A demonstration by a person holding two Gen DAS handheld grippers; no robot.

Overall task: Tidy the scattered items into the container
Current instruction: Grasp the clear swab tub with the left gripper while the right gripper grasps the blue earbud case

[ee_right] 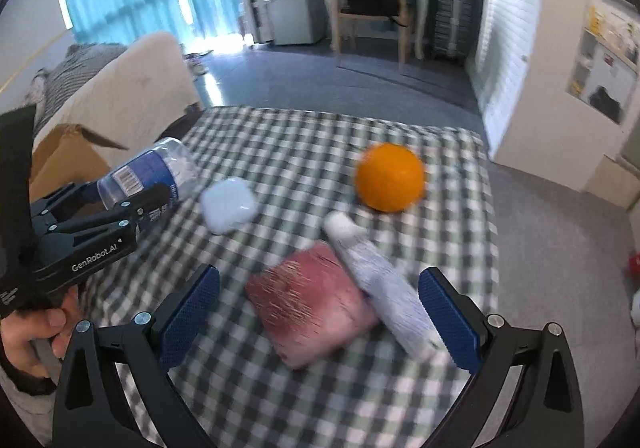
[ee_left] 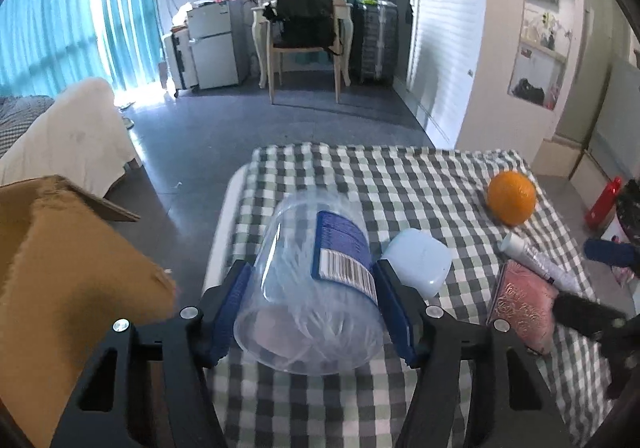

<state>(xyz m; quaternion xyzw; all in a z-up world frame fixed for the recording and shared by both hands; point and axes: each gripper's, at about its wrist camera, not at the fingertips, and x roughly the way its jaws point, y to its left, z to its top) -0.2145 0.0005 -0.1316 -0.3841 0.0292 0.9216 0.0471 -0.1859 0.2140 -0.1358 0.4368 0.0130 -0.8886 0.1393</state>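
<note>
My left gripper (ee_left: 312, 300) is shut on a clear plastic jar (ee_left: 316, 284) with a blue label, held above the checked tablecloth (ee_left: 400, 176); it also shows in the right wrist view (ee_right: 152, 172). A cardboard box (ee_left: 60, 280) stands to its left. My right gripper (ee_right: 320, 304) is open above a pink pouch (ee_right: 316, 308) and a white tube (ee_right: 380, 280). An orange (ee_right: 390, 176) and a pale blue case (ee_right: 228, 204) lie further back on the cloth.
A beige sofa (ee_left: 68, 132) stands left of the table. A chair (ee_left: 308, 36), fridge and suitcase stand at the far wall. A red bottle (ee_left: 604, 204) is on the floor to the right.
</note>
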